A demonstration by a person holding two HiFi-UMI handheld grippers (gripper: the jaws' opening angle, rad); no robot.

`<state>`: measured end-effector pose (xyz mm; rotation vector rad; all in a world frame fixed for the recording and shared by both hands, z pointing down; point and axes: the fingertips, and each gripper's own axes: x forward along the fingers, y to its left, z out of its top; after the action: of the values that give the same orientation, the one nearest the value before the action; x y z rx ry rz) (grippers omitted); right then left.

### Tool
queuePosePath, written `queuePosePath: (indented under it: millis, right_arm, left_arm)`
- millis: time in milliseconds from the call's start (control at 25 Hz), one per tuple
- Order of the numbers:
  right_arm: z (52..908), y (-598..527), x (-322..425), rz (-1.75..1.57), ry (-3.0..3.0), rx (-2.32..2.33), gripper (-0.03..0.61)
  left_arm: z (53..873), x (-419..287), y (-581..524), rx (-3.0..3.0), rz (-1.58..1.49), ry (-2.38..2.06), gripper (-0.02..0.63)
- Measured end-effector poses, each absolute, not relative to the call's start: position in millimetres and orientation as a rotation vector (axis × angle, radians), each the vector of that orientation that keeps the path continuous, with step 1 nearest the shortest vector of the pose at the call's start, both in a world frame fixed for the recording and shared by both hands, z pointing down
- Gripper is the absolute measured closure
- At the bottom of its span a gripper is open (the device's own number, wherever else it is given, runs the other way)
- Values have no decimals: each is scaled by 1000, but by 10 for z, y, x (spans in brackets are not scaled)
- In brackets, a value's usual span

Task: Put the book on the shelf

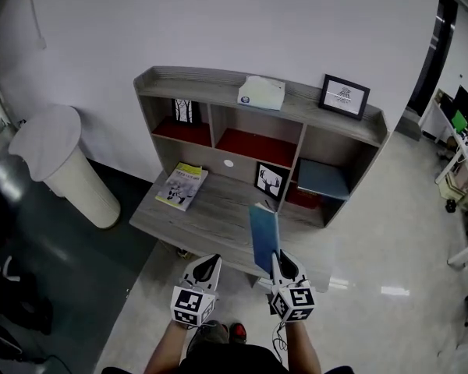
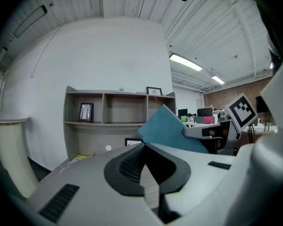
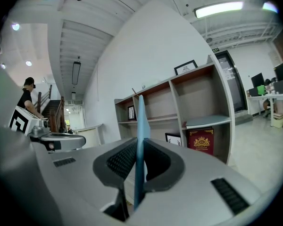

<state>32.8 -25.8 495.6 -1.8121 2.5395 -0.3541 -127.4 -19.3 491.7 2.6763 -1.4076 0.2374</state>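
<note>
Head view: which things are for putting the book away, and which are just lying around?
For the job:
- blue book, clamped in the right gripper
- shelf unit

Just lying about:
- yellow magazine on the desk part
- white box and framed picture on top of the unit
- white bin beside it
- left gripper, shut and empty

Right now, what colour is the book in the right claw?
Blue: the book shows best in head view.
</note>
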Motion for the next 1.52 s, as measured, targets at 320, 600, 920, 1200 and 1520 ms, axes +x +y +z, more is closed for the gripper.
queuePosePath:
  millis: [320, 600, 920, 1200, 1520]
  right_arm:
    - [4790, -387, 397, -311, 2521, -1808, 517]
    - [4765, -876, 402, -282, 2479, -1852, 517]
    - [4505, -1466, 265, -72, 2495, -1935, 517]
    - [3963, -1890, 43, 373, 2569, -2067, 517]
    - [3538, -2224, -163, 987, 2561, -2272, 517]
  left_arm:
    - [4802, -1206, -469, 2699, 235, -1392, 611]
    - [4911, -1211, -1019, 2725, 256, -1337, 611]
    - [4815, -1334, -1833, 2756, 259, -1283, 611]
    - [4800, -1357, -2307, 2795, 254, -1190, 611]
    - [4837, -1480, -2630, 2813, 230, -1116, 611]
